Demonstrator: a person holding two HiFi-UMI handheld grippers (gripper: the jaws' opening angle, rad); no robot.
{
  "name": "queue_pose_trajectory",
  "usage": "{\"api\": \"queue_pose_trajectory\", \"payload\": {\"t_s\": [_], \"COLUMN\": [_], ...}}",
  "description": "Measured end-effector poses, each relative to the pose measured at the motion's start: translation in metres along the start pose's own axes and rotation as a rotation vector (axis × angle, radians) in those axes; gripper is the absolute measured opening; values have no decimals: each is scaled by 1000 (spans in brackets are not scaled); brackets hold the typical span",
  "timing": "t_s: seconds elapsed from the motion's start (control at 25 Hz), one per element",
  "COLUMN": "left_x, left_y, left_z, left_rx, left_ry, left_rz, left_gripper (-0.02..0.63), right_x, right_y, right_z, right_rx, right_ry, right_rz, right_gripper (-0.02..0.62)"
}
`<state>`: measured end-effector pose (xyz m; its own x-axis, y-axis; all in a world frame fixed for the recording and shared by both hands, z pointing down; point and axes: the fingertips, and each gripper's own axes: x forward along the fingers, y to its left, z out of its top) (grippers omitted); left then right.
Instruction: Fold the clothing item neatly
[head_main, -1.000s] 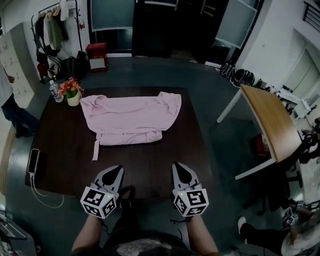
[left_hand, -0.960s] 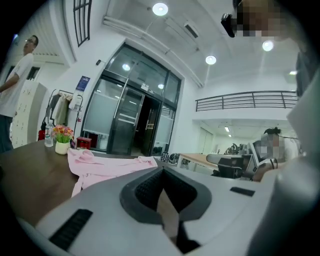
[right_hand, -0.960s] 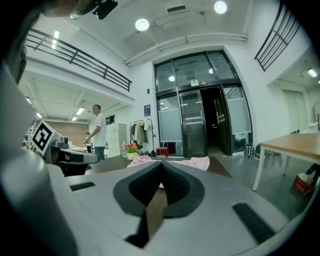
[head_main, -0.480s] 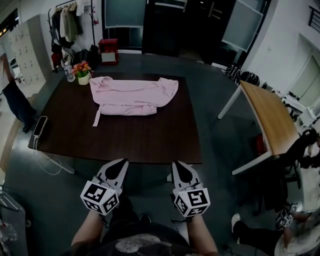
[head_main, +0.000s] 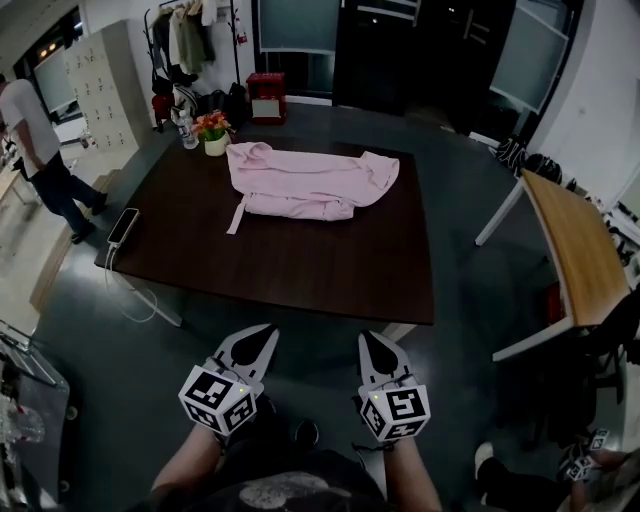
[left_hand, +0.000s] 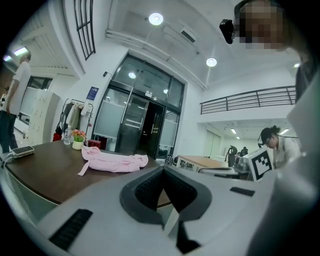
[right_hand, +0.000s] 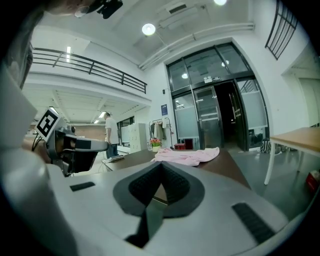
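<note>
With fingers clenched on nothing, the left gripper (head_main: 262, 334) and right gripper (head_main: 373, 340) hang short of the bench (head_main: 300, 270), where far ahead of the fingers lies the pink garment (head_main: 310, 182), beside a small pot (head_main: 214, 147) holding flowers (head_main: 210, 124).

clothing item (head_main: 305, 182): plain pale pink | table (head_main: 300, 270): dark brown, unpatterned | side table (head_main: 575, 250): light wood tone | box (head_main: 266, 97): red | flowers (head_main: 210, 122): orange-red (pot pale) | left gripper (head_main: 264, 333), right gripper (head_main: 373, 338): light grey, black pads, cubes in black-and-white squares | person (head_main: 35, 140): white top, dark trousers | floor (head_main: 470, 290): dull grey
</note>
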<state>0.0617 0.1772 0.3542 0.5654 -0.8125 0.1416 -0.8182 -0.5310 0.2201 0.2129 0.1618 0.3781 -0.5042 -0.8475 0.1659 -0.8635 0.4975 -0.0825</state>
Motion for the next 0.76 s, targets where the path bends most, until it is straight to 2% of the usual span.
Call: {"api": "queue_pose_trajectory", "payload": {"t_s": [0.32,0.56,0.76], "left_x": [-4,-3,2], "left_y": [-6,-8,0], "left_z": [-12,-19,-10], "left_rx": [3,-5,7], "left_ry": [22,46,15], "left_rz": [6,-5,-2], "left_gripper": [11,11,11], "right_x": [4,3,12], "right_y": [1,-8,-13], "right_z": [-9,-6,-6], "right_rx": [-3,1,-2], "right_ry": [22,19,14], "right_rz": [27,11,-5], "right_gripper": [-8,-8,-8]}}
